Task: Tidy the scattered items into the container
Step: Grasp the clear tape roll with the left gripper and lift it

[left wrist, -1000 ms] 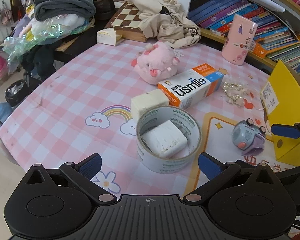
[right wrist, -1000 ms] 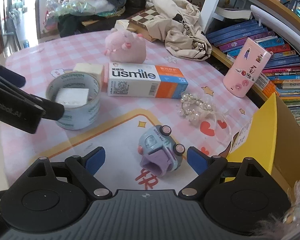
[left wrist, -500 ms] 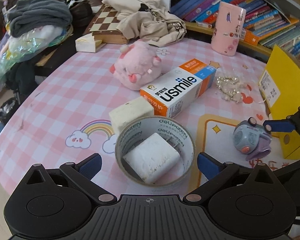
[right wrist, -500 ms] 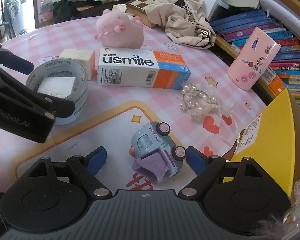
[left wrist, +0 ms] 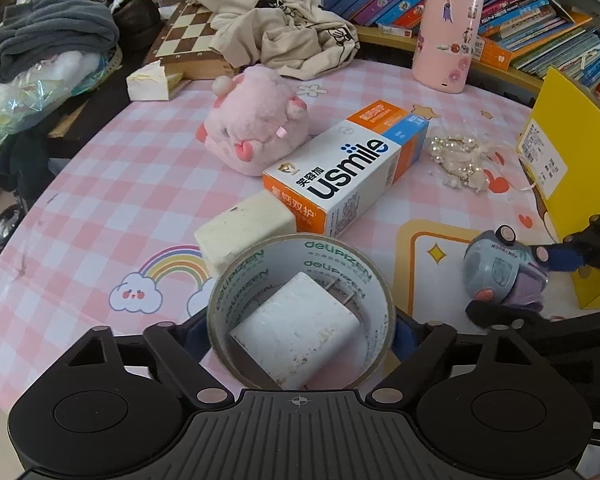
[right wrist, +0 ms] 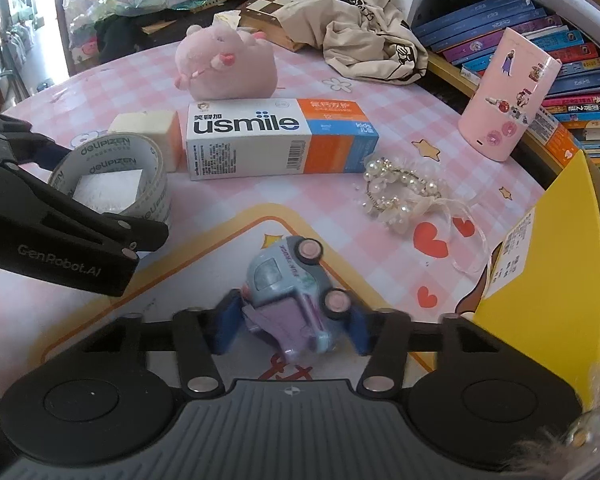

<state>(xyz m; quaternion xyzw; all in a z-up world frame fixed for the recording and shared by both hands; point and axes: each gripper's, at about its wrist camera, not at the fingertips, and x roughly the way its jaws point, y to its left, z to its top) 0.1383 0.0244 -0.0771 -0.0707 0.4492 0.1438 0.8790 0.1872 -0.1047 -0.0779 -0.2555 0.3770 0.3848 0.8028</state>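
I am at the grasp step on both sides; my right hand-held gripper (right wrist: 291,330) pinches the toy truck (right wrist: 296,294) lying on its side on the desk (right wrist: 204,236), its jaws having just been closing, so they now press the toy where a second ago they stood wide of it; my left hand-held gripper (left wrist: 300,330) straddles the tape roll (left wrist: 300,312) with the white charger (left wrist: 296,330) inside, jaws just narrowed, though I cannot tell if the pads touch; next, I judge, lift both and carry them to the yellow box (right wrist: 556,264) at right; farther off, the usmile carton (right wrist: 278,138) and pink plush (right wrist: 226,62) wait.
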